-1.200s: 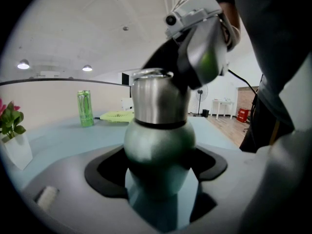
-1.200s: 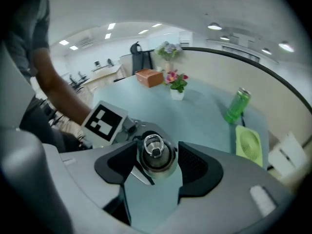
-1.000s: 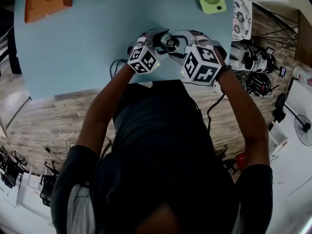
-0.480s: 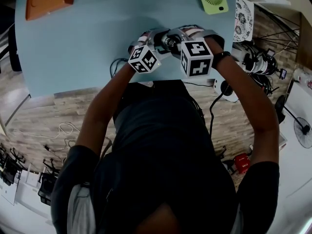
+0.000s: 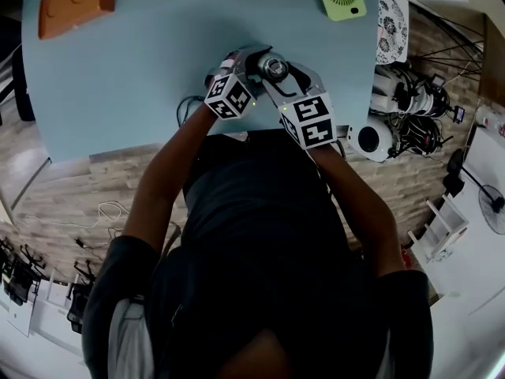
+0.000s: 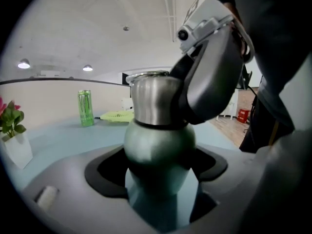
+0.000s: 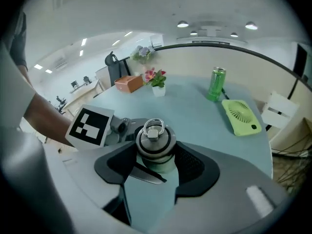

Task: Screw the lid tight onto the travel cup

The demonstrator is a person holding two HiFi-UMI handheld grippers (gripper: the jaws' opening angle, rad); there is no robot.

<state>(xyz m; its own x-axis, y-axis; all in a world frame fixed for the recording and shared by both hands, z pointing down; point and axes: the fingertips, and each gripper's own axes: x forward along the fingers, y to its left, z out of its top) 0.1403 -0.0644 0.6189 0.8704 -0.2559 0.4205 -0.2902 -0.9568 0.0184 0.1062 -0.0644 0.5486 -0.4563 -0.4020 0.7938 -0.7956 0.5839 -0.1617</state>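
The jaws of the left gripper [image 6: 158, 168] are closed around the rounded green body of the travel cup [image 6: 158, 140], pads pressed to either side of it. The jaws of the right gripper [image 7: 156, 165] are clamped on the steel lid [image 7: 155, 136], one pad on each side of its rim.

The cup is at the near edge of the pale blue counter [image 5: 118, 69], a little right of the middle and right in front of the person. The two grippers meet over it, the left one coming in from the left and the right one from the near right. Whether its base rests on the counter or is held just above it cannot be told.

The lid already sits squarely on the cup's mouth, with only a thin dark line showing between steel and green in the left gripper view. So placing and starting the thread look done. What is left, I judge, is the last tightening: the body braced, the lid turned home. How snug it is now cannot be read.

The cup is upright, its long axis vertical. The lid end is up, and the small wire loop [image 7: 154, 126] on the lid faces the ceiling.
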